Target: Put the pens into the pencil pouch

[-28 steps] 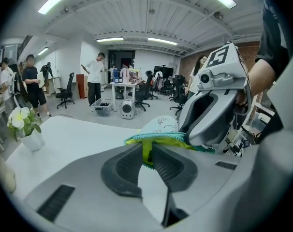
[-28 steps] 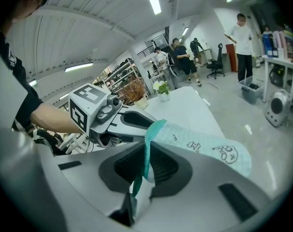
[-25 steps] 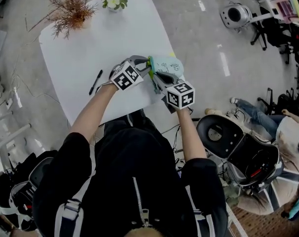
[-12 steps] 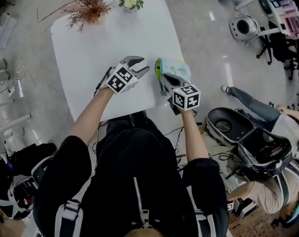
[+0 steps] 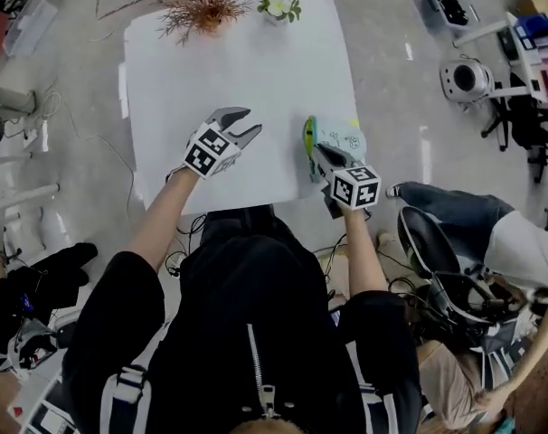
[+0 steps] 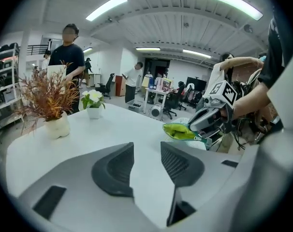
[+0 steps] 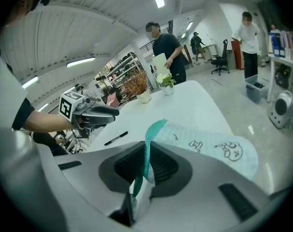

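From the head view we see a square white table (image 5: 256, 70). The left hand-held gripper (image 5: 240, 123) hangs over its near left part with the jaws spread. On the right, the right hand-held gripper (image 5: 316, 155) pinches the near end of a pale mint fabric pencil pouch with a lime-green lining (image 5: 344, 138). The pouch lies by the table's right edge, its mouth turned to the left. At the far edge stand a brown dried plant in a pot (image 5: 202, 3) and a small pot of white flowers (image 5: 278, 5).

In the left gripper view, the left hand-held gripper (image 6: 146, 151) is opening its two dark jaws, and we see only bare table between them (nothing is gripped). Farther right, the right hand-held gripper (image 6: 197, 124) holds the pouch (image 6: 181, 131) by its edge, so the green lining faces us. The dried plant (image 6: 45, 98) and the white flowers (image 6: 92, 102) stand at the far left.

In the right gripper view, the right hand-held gripper (image 7: 149, 161) has its jaws pressed together on the pouch's teal zip edge. The printed mint body of the pouch (image 7: 209, 151) stretches away to the right on the table. A slim black pen (image 7: 116, 138) lies on the table to the left, outside the pouch. It is below the left hand-held gripper (image 7: 112, 112) and apart from it.
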